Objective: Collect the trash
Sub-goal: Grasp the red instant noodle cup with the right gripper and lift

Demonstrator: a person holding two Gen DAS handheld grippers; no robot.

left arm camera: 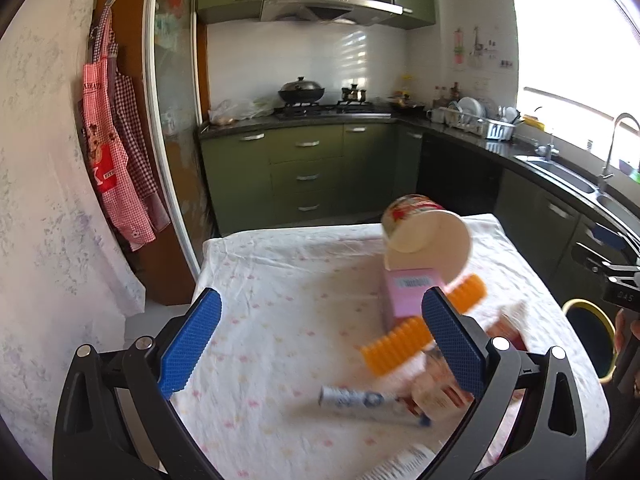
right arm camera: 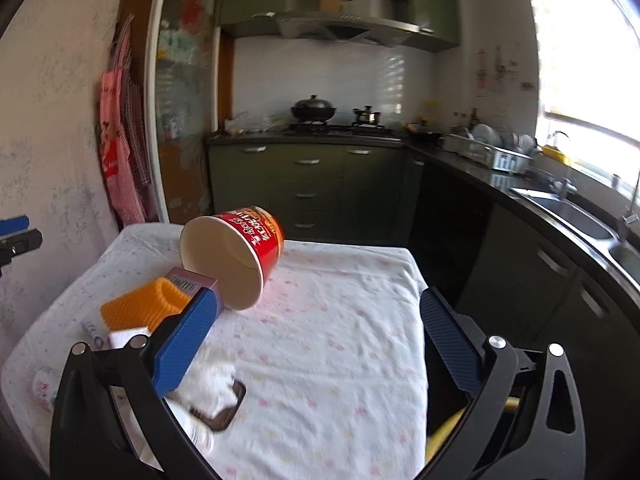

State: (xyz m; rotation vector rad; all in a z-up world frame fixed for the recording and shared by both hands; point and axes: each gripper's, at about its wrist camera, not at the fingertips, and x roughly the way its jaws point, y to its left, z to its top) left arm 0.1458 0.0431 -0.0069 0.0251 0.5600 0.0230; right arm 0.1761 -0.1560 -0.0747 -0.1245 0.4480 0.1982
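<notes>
A red paper noodle cup (left arm camera: 426, 232) (right arm camera: 236, 254) lies tipped on a pink carton (left arm camera: 408, 294) (right arm camera: 192, 282) on the cloth-covered table (left arm camera: 288, 320) (right arm camera: 340, 340). An orange ridged tray (left arm camera: 420, 332) (right arm camera: 140, 308) lies beside the carton. A white tube (left arm camera: 360, 398) (right arm camera: 91, 334) and crumpled wrappers (left arm camera: 436, 392) (right arm camera: 208, 396) lie nearer. My left gripper (left arm camera: 320, 344) is open and empty above the table, left of the pile. My right gripper (right arm camera: 316, 344) is open and empty, right of the cup.
A yellow-rimmed bin (left arm camera: 590, 336) stands at the table's right side. Green kitchen cabinets (left arm camera: 308, 168) and a stove lie beyond the table. A sink counter (right arm camera: 560, 208) runs along the right. Aprons (left arm camera: 116, 160) hang on the left wall.
</notes>
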